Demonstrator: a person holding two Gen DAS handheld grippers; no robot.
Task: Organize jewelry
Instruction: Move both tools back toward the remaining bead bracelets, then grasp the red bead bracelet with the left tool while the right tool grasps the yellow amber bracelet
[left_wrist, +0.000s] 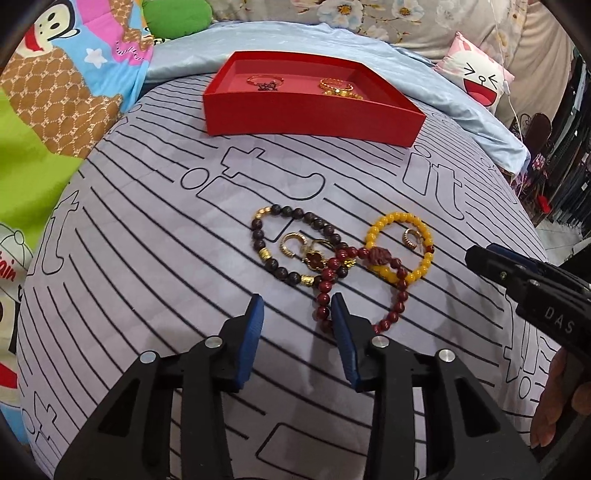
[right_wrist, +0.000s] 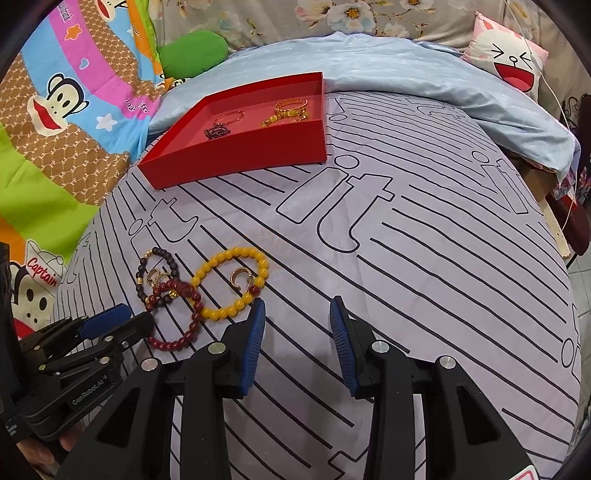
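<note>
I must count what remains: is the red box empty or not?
Not empty: the red box already holds a thin bangle and gold jewelry.

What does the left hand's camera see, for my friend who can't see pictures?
Open tongs reach toward tangled bead bracelets on a striped bedsheet: a dark red bracelet, a yellow bracelet and a brown bracelet, with gold rings among them. Behind sits a red tray already holding some jewelry.

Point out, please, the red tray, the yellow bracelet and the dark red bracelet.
Red tray (left_wrist: 310, 118), left wrist view, front wall.
Yellow bracelet (right_wrist: 218, 314), right wrist view, near beads.
Dark red bracelet (left_wrist: 388, 320), left wrist view, lower beads.
</note>
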